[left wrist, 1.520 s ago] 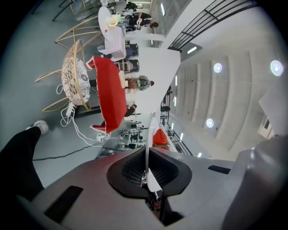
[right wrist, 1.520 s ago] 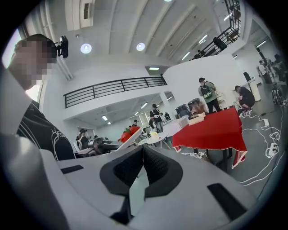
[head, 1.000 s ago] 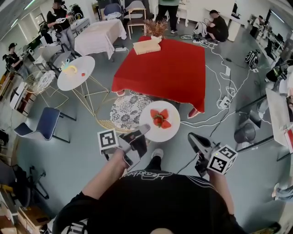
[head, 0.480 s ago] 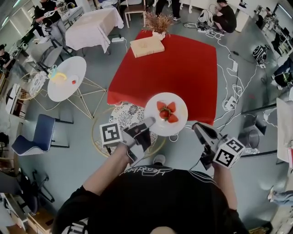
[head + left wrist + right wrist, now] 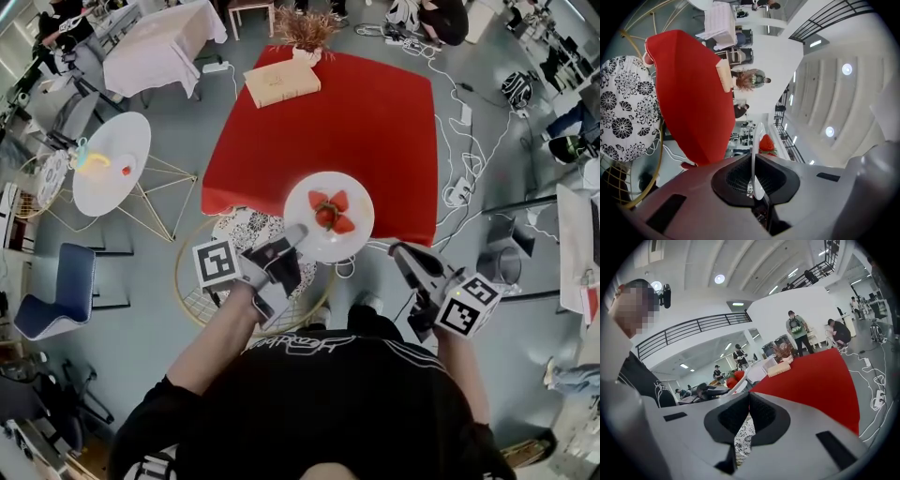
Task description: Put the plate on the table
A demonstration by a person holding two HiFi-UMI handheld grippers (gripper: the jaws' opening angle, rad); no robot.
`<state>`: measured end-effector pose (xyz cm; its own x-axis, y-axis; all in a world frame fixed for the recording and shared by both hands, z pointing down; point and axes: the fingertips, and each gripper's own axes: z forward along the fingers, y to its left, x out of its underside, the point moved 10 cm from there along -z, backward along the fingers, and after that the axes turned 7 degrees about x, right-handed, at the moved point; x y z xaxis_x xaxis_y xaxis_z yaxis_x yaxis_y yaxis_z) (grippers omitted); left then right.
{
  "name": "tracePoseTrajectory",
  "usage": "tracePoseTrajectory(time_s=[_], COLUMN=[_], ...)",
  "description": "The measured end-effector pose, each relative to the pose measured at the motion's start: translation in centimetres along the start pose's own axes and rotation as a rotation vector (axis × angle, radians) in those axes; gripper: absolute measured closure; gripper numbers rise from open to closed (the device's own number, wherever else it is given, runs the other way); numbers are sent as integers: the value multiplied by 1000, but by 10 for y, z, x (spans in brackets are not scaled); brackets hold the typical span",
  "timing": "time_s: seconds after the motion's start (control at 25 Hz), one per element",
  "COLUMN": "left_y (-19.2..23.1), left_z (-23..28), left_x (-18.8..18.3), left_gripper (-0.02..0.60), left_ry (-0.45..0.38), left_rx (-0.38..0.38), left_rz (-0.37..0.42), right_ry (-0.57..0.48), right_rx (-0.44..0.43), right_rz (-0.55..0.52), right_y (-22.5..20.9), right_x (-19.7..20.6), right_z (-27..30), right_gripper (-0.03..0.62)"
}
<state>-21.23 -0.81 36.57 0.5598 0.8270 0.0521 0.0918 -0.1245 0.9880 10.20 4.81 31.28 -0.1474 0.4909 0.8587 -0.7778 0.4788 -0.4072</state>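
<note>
A white plate (image 5: 328, 217) carries cut strawberries (image 5: 329, 211) and hangs over the near edge of the red table (image 5: 328, 112). My left gripper (image 5: 298, 236) is shut on the plate's near-left rim. In the left gripper view the plate (image 5: 757, 145) shows edge-on between the jaws of my left gripper (image 5: 754, 165), with a strawberry (image 5: 766, 142) on its far side. To the plate's lower right, my right gripper (image 5: 400, 253) is shut with nothing in it. In the right gripper view the pads of my right gripper (image 5: 748, 400) meet, and the plate (image 5: 742, 379) lies to their left.
A tan box (image 5: 281, 82) and a dried plant (image 5: 305, 30) stand at the red table's far end. A floral round stool (image 5: 246, 232) in a gold frame sits below my left gripper. A white round table (image 5: 111, 161), a blue chair (image 5: 54, 292) and floor cables (image 5: 461, 187) lie around.
The person has walked closer to the red table. The plate, still in my left gripper, has gone from above the floor and stool to above the table's near edge. My right gripper came along.
</note>
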Motion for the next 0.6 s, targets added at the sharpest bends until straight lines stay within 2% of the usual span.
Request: tracePoseTrajectory(time_s=[0.4,0.6], left_y=[-7,-13], left_z=[-12,-15], left_x=[-4,-12], left_gripper=[561,561], left_ry=[-77,-115], left_rx=[4,-14], left_rz=[35,54], right_ry=[-16,-22], right_rx=[-80,-134], right_rz=[-49,-19], right_y=[2,-1], right_x=[-16,-22], right_z=[19,38], right_gripper=[586,586])
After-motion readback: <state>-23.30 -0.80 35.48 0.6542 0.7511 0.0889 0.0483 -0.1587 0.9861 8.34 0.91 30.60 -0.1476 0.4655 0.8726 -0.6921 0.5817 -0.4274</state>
